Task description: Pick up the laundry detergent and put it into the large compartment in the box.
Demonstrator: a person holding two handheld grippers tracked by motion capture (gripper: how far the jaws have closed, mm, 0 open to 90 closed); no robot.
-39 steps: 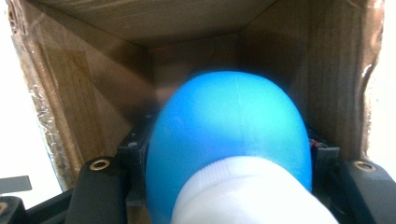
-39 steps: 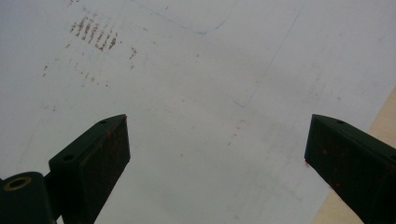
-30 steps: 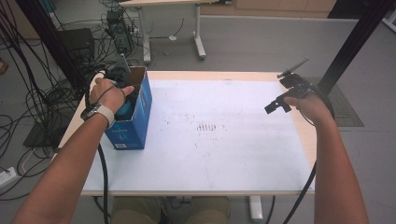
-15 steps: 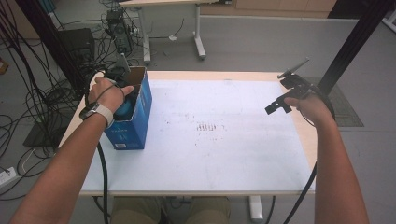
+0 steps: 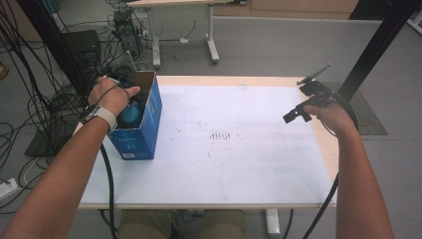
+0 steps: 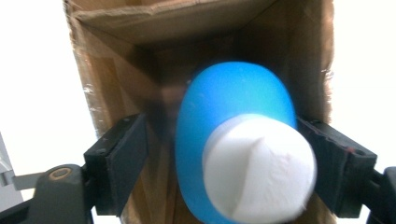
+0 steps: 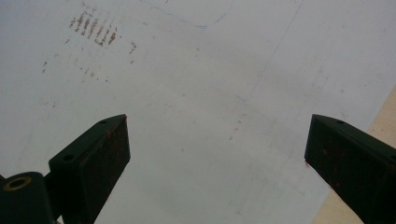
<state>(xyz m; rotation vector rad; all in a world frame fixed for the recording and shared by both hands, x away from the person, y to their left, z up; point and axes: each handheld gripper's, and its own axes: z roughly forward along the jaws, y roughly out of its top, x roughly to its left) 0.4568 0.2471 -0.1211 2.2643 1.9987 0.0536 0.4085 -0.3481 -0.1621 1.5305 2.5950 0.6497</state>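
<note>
the left gripper (image 6: 233, 154), jaws just opening, straddles a blue bottle with a white cap (image 6: 238, 149) inside the blue cardboard box (image 5: 144, 124), while the right gripper (image 7: 215, 158) hangs spread wide over the white table (image 5: 239, 149).

At your ten o'clock, the box (image 5: 137, 134) is blue outside with white print and plain brown cardboard inside. The object (image 6: 238, 140) in it is bright blue with a white end. Your tabletop (image 5: 239, 149) is white, flecked with brownish marks, edged in pale wood.
</note>
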